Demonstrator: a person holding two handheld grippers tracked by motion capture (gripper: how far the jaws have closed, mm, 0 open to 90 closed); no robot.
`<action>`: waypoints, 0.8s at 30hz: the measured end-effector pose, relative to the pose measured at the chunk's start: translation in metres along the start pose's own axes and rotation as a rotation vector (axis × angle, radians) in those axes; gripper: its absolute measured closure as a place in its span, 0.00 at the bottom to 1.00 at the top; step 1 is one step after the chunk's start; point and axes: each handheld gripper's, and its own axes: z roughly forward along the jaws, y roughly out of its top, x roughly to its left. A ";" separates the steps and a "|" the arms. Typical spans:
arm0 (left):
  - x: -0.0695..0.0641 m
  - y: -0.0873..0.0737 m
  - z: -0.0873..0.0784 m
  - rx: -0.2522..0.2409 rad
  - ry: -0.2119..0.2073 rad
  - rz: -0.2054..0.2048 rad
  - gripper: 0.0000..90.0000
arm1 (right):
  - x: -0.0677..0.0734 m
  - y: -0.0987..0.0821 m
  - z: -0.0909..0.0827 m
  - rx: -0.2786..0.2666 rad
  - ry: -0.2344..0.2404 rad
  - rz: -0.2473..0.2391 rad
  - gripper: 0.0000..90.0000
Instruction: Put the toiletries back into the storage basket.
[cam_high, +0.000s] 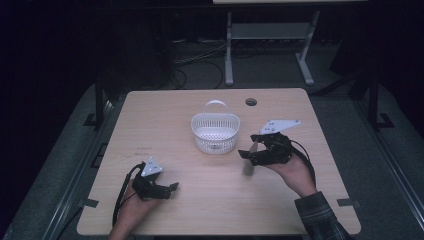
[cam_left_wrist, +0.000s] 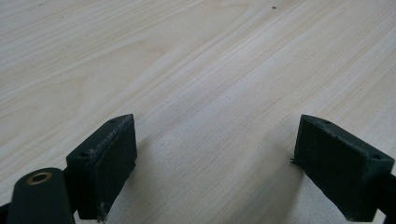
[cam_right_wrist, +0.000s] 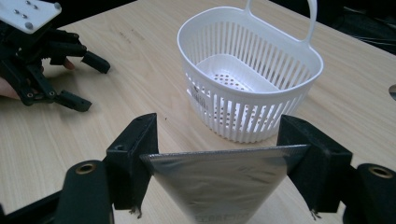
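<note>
Two tongs are at work over one pale wooden counter (cam_high: 165, 105), and between them stands a single white slotted basket (cam_high: 215, 132) with a loop handle, near the counter's middle. The left tongs (cam_high: 160, 189) rest low at the near left of the counter with their jaws spread wide apart; the left gripper view shows bare wood grain between the two black pads (cam_left_wrist: 105, 163) and nothing held. The right tongs (cam_high: 248, 152) hover just right of the basket, closed on one flat silvery pouch (cam_high: 251, 148) that hangs down from them (its lower part is blurred in the high view). The right gripper view gives what the high view cannot: the pouch (cam_right_wrist: 219, 179) is pinched at its two upper corners between the jaws and tapers toward the bottom edge, the basket (cam_right_wrist: 247, 74) lies just beyond it with a perforated floor and a small label on its wall, and the left tongs (cam_right_wrist: 81, 79) appear at the upper left, open. Only the high view takes in the dark floor, cables and a table frame (cam_high: 270, 45) beyond the counter.
</note>
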 end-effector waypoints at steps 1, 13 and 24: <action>0.000 0.000 0.000 0.000 0.000 0.000 0.14 | 0.000 0.001 0.000 -0.001 -0.002 0.002 0.33; 0.000 0.000 0.000 0.000 0.001 0.003 0.14 | -0.001 0.019 -0.004 -0.021 -0.014 -0.004 0.33; 0.000 0.000 0.000 0.000 0.001 0.002 0.14 | -0.002 0.034 -0.008 -0.042 -0.020 -0.010 0.33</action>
